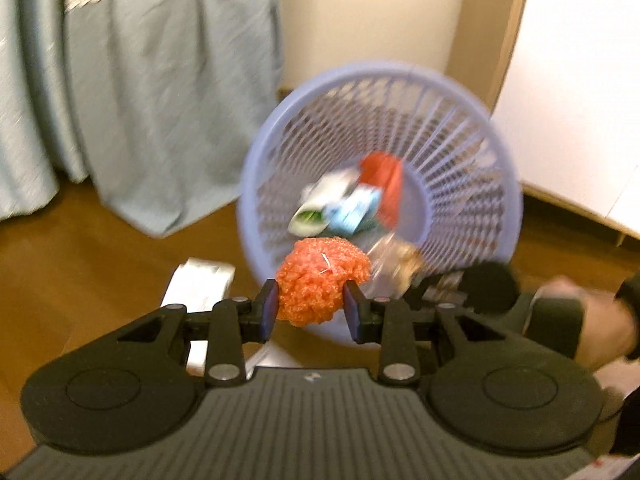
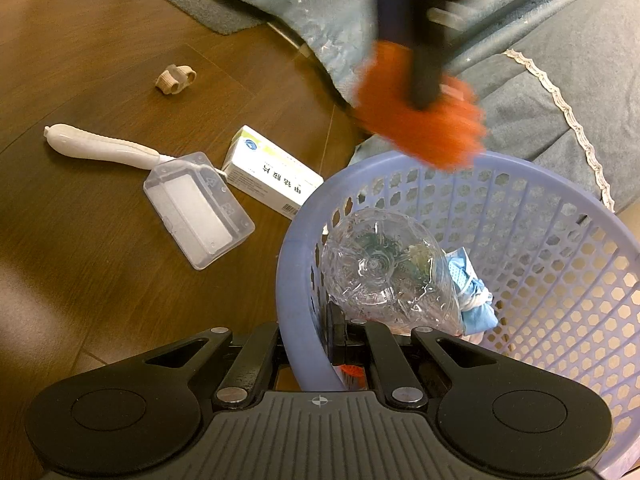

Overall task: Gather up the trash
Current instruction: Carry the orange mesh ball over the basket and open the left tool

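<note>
My left gripper is shut on a fuzzy orange ball, its pads pressed into both sides. The ball hangs just in front of the near rim of a lavender plastic basket, which is tipped toward this camera. Inside the basket lie a red piece, a white-and-green wrapper, something blue and a crushed clear bottle. My right gripper is shut on the basket's near rim. In the right wrist view the orange ball shows blurred above the far rim.
On the brown wooden floor left of the basket lie a white medicine box, a clear plastic case, a white-handled tool and a small beige item. Pale blue bed drapery hangs behind, and white furniture stands at right.
</note>
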`<state>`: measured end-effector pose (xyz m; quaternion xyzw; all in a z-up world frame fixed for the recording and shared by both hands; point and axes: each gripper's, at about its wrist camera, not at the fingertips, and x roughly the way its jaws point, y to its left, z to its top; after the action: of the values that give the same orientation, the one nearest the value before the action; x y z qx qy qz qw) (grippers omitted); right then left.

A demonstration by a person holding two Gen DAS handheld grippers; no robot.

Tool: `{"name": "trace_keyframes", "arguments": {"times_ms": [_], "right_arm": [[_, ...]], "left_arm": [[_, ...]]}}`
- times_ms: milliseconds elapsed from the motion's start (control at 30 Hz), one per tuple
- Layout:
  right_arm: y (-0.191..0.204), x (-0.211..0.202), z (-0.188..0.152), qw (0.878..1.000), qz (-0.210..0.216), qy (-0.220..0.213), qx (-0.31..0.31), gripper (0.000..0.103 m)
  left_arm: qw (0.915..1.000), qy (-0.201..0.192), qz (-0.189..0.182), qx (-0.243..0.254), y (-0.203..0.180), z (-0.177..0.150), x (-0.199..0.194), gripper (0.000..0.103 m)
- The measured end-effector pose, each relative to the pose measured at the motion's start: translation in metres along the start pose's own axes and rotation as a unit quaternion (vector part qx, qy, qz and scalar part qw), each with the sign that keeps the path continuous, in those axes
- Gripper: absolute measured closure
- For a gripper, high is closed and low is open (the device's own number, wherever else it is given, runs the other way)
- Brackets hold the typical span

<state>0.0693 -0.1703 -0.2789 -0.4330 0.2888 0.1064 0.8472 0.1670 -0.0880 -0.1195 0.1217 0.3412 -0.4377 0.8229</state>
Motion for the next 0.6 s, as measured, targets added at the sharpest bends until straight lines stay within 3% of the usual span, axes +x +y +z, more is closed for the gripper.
{"name": "trace_keyframes", "arguments": {"times_ms": [200, 267, 400, 600], "right_arm": [[0.000, 0.000, -0.001, 1.000, 0.000, -0.001, 0.003, 0.102], [0.000, 0.000, -0.001, 1.000, 0.001, -0.002, 0.003, 0.102], [-0.002, -0.001, -0.001, 1.000, 0.000, -0.003, 0.008, 0.102], [-0.004, -0.001, -0.001, 1.000, 0.000, -0.003, 0.011, 0.102]], "left_arm": [[0.9973, -0.035, -0.061, 0.021, -0.029, 0.046, 0.022, 0.069], [0.9949, -0.033, -0.090, 0.031, -0.041, 0.057, 0.035, 0.046], [0.9953, -0.047, -0.080, 0.031, -0.043, 0.059, 0.034, 0.043], [0.9997, -0.022, -0.011, -0.008, 0.000, 0.023, 0.007, 0.043]]}}
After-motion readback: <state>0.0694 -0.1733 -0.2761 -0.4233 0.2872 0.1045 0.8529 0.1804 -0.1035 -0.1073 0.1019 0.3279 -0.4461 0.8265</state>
